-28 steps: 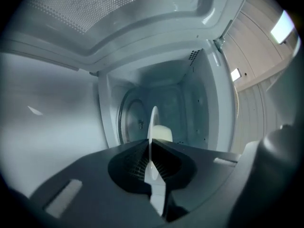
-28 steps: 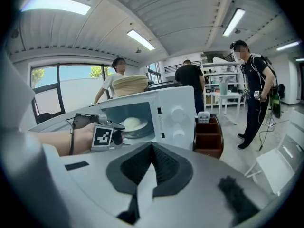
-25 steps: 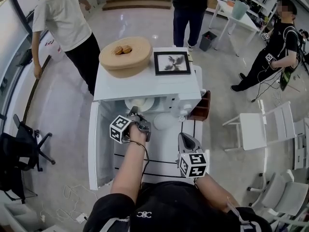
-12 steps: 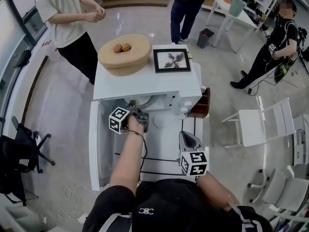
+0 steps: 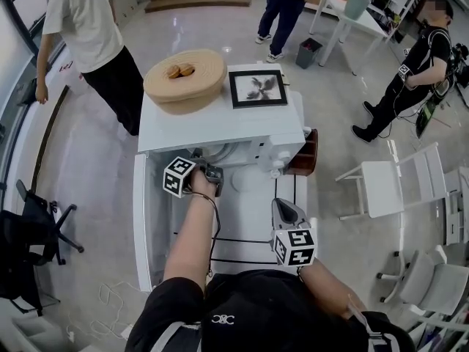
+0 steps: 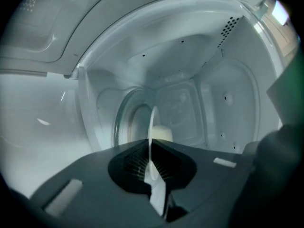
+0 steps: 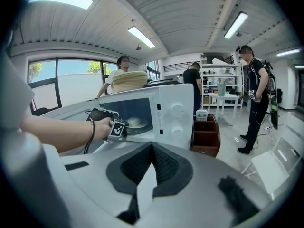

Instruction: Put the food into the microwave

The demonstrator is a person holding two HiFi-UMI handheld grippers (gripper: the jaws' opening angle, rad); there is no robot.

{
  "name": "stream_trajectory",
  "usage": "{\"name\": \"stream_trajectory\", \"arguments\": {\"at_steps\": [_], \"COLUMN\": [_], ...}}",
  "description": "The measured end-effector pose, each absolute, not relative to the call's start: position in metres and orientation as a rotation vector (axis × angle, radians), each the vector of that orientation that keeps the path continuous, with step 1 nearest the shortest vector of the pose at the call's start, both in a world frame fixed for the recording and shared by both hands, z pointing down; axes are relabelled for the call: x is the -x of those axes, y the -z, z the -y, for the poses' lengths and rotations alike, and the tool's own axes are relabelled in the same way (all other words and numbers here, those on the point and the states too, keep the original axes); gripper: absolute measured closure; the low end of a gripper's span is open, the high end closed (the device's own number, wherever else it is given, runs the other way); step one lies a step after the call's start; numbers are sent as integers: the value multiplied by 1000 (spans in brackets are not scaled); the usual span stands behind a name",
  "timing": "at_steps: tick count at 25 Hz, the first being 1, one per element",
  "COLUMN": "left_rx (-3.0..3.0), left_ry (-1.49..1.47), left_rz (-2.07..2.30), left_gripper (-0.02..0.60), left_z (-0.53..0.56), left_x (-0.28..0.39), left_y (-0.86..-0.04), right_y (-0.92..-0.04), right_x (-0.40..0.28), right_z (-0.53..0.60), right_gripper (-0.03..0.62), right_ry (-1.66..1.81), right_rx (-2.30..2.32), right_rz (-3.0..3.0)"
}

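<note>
In the head view, the left gripper has been carried forward since a second ago, up to the mouth of the microwave. The door stands swung open at the left. The load, plainly seen before the opening then, is now mostly covered by the oven's top. The right gripper has been kept in place over the worktop. One microwave is counted, with one basket holding two pastries and one framed picture on it. One brown caddy stands beside it, and three bystanders are seen.

In the left gripper view, the fingers are closed on the rim of one white plate, seen edge-on. One pale piece of food is carried on it, inside the cavity by the glass turntable (whether the plate already rests there cannot be told). The insertion is judged nearly done, with setting down, release and closing the door still left.

In the right gripper view, the fingers are pressed together with nothing between them, and the plate is seen within the open cavity.
</note>
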State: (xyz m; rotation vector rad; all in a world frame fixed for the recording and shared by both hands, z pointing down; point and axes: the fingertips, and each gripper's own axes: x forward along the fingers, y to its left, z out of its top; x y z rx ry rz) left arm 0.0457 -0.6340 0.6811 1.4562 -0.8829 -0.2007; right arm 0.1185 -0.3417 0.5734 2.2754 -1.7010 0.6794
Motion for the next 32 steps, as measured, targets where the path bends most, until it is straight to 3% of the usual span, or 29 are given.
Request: {"name": "stream_trajectory", "arguments": {"at_steps": [10, 28, 32], "left_rx": [-1588, -2107, -2222], "left_ry": [57, -526, -619], "left_rz": [910, 1242, 1282], "left_gripper": [557, 413, 405], "left_z": [636, 641, 643], "left_x": [-52, -45, -43], "left_y": [-682, -683, -693], "right_y": [-578, -582, -582], "right_x": [-119, -116, -116], "right_z": [341, 335, 334], "right_gripper": [597, 597, 597], "right_ry": [-684, -692, -690], "right_rx": [-2262, -2243, -2246], "right_rz": [1687, 1678, 1676]}}
